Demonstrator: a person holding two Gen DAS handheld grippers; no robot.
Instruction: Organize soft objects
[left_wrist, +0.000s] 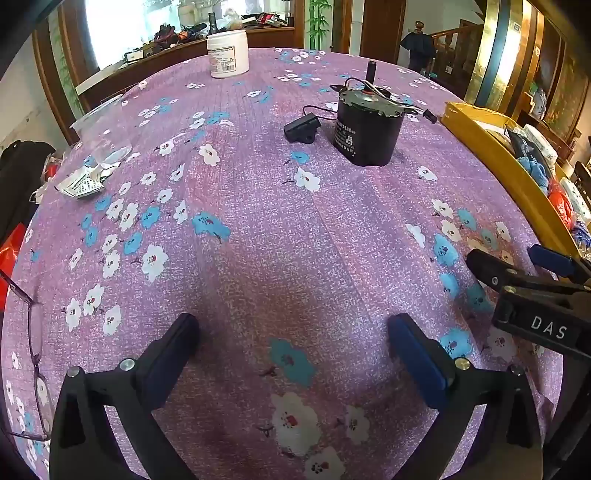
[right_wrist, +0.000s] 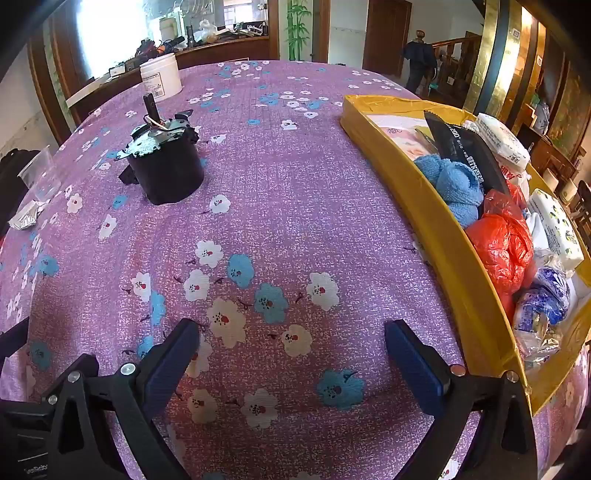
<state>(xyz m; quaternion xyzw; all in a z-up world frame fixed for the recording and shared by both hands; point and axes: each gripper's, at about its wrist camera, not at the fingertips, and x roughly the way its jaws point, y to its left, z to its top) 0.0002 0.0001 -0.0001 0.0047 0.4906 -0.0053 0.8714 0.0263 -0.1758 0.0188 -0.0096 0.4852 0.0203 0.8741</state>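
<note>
A yellow cardboard box (right_wrist: 439, 221) stands at the table's right edge; it also shows in the left wrist view (left_wrist: 506, 173). It holds soft things: a blue towel (right_wrist: 456, 186), a red plastic bag (right_wrist: 498, 247), a black pouch (right_wrist: 465, 147), white tissue packs (right_wrist: 502, 138) and blue-and-white wrapped bundles (right_wrist: 543, 299). My left gripper (left_wrist: 293, 332) is open and empty over the purple floral tablecloth (left_wrist: 258, 221). My right gripper (right_wrist: 291, 338) is open and empty, just left of the box. The right gripper also shows in the left wrist view (left_wrist: 517, 262).
A black motor with wires (left_wrist: 365, 125) (right_wrist: 166, 166) and a small black part (left_wrist: 303, 127) sit mid-table. A white jar (left_wrist: 227, 53) stands at the back. A clear plastic cup (left_wrist: 105, 129), crumpled foil (left_wrist: 85, 181) and glasses (left_wrist: 37, 362) lie at the left.
</note>
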